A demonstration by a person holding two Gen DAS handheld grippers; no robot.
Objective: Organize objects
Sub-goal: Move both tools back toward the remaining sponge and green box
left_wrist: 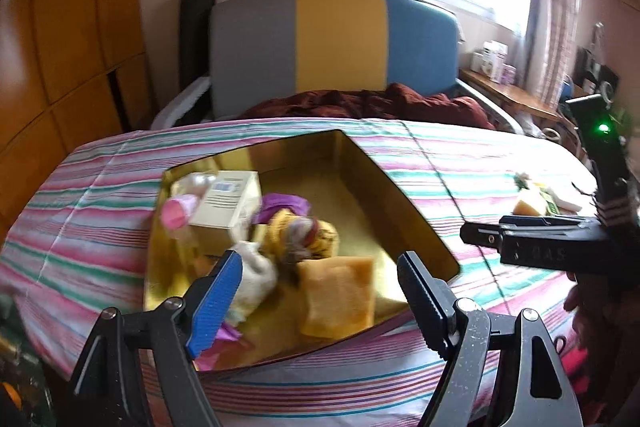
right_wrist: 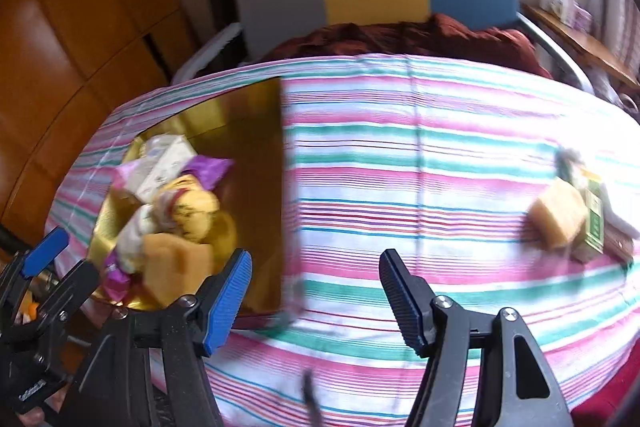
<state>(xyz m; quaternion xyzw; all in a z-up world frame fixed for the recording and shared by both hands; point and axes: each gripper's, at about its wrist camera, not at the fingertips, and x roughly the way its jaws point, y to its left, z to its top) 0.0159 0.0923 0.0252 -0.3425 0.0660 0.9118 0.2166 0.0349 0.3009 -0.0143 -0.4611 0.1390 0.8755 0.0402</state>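
While the left gripper (left_wrist: pixel 320 259) hangs over the near end of the gold tin (left_wrist: pixel 412 195) on the striped bed cover (left_wrist: pixel 460 155), its jaws stand apart with nothing between them. A yellow sponge (left_wrist: pixel 338 297) already lies in the tin just below. The other sponge block (left_wrist: pixel 528 205) sits far off by the cover's right edge, near the right gripper (left_wrist: pixel 480 237).

From the right wrist, the right gripper (right_wrist: pixel 316 267) is open and empty too. The sponge block (right_wrist: pixel 558 221) lies well to its right, beside a green packet (right_wrist: pixel 594 223). I think the right hand is nearer, so it should fetch it.
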